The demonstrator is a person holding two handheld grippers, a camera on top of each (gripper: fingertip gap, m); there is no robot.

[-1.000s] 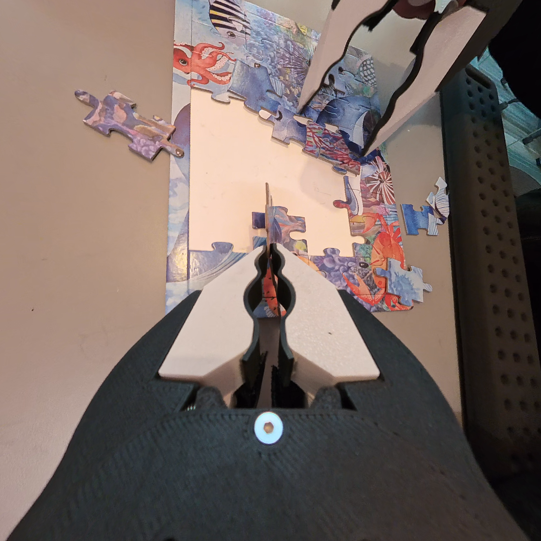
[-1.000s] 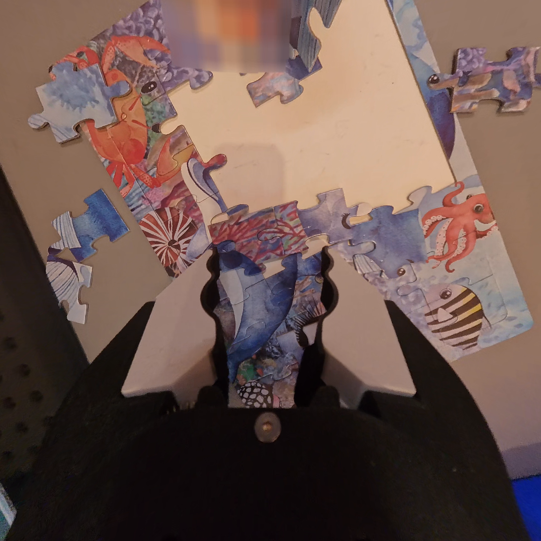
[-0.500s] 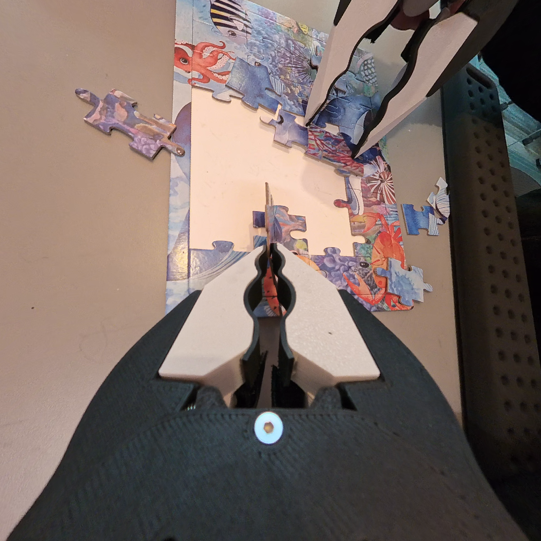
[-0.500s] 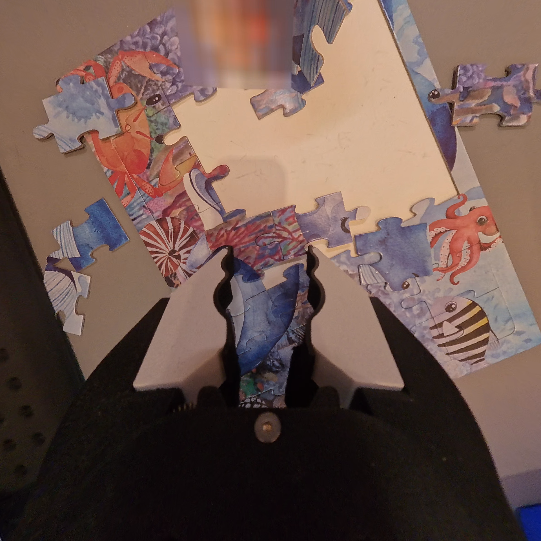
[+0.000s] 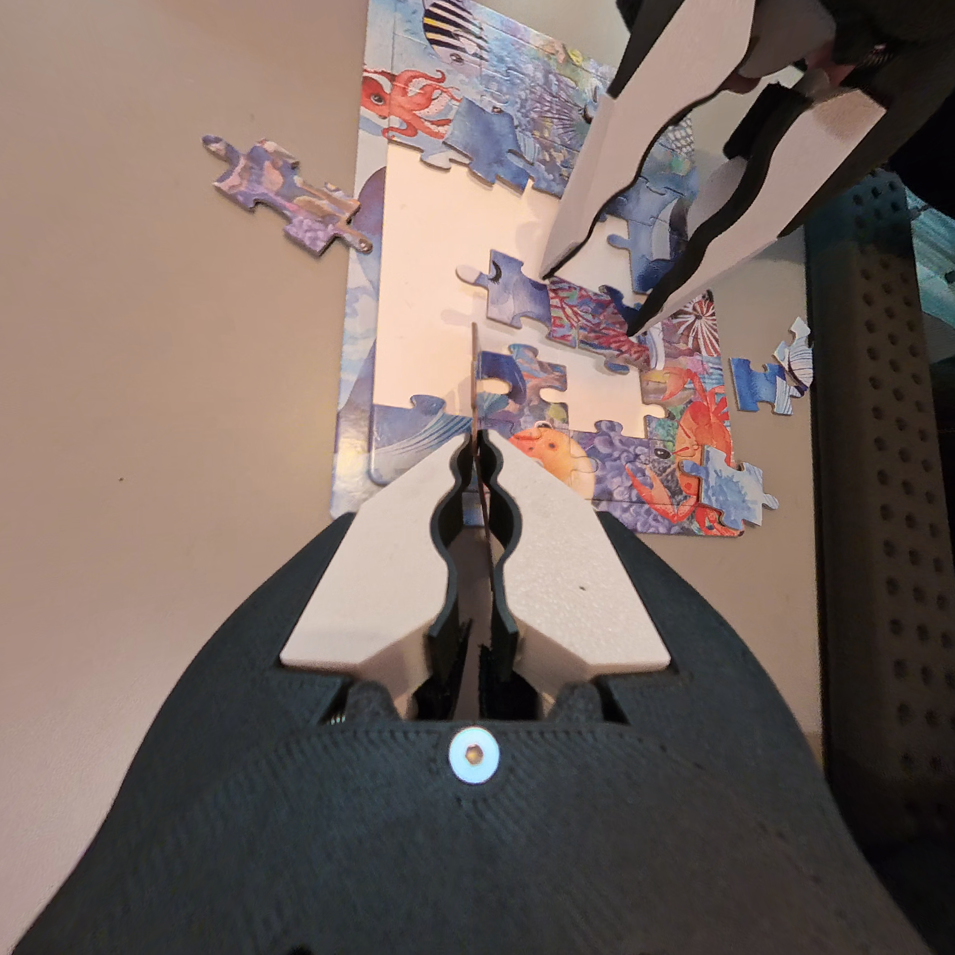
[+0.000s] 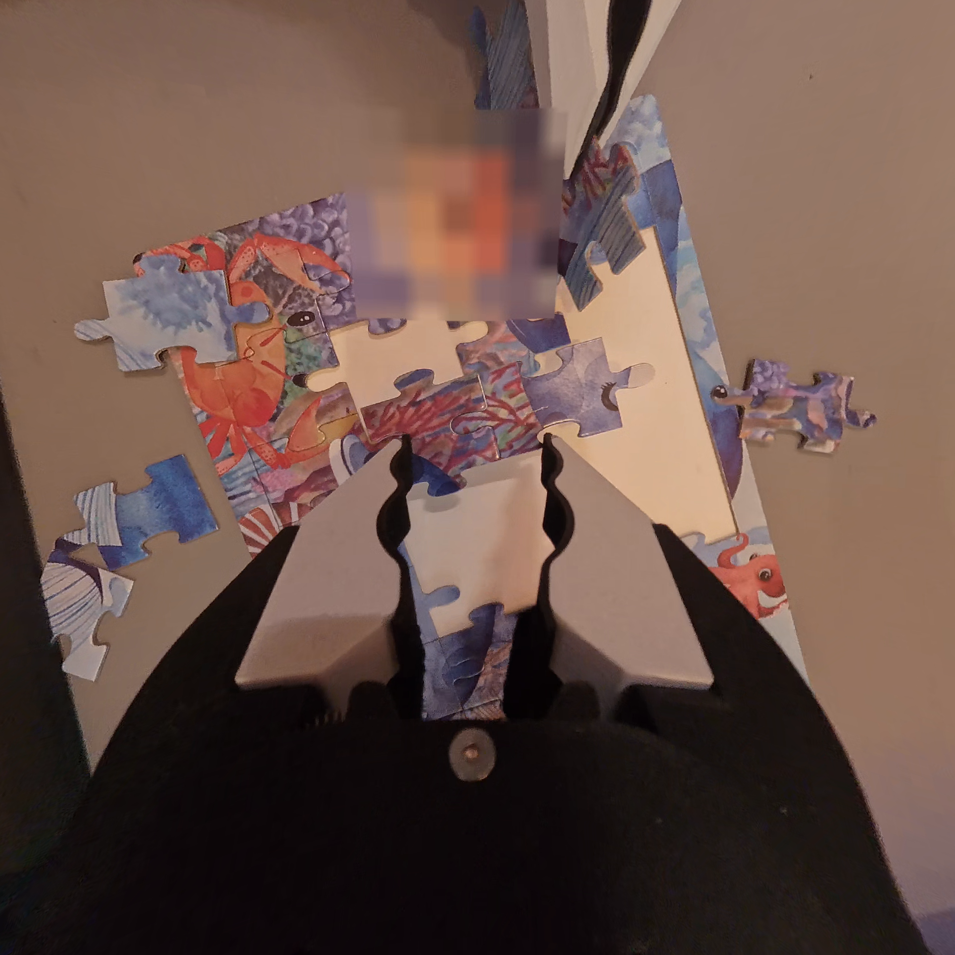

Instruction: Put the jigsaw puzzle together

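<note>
Over the cream bare middle of the puzzle tray (image 5: 429,217), the left claw (image 5: 478,439) is clamped on a puzzle piece (image 5: 522,382) held on edge, its blue and coral face turned right. The right claw (image 6: 473,439) stands wide, gripping nothing, its tips down at a loose strip of joined coral pieces (image 6: 465,413) that lies apart from the assembled sea picture (image 5: 517,103). I judge the strip should be nudged home first: keep both tips low, push squarely so the tabs meet their sockets, and hold the left piece clear until its gap opens. Spare pieces (image 5: 287,199) wait on the tabletop (image 5: 155,362) beside the tray
</note>
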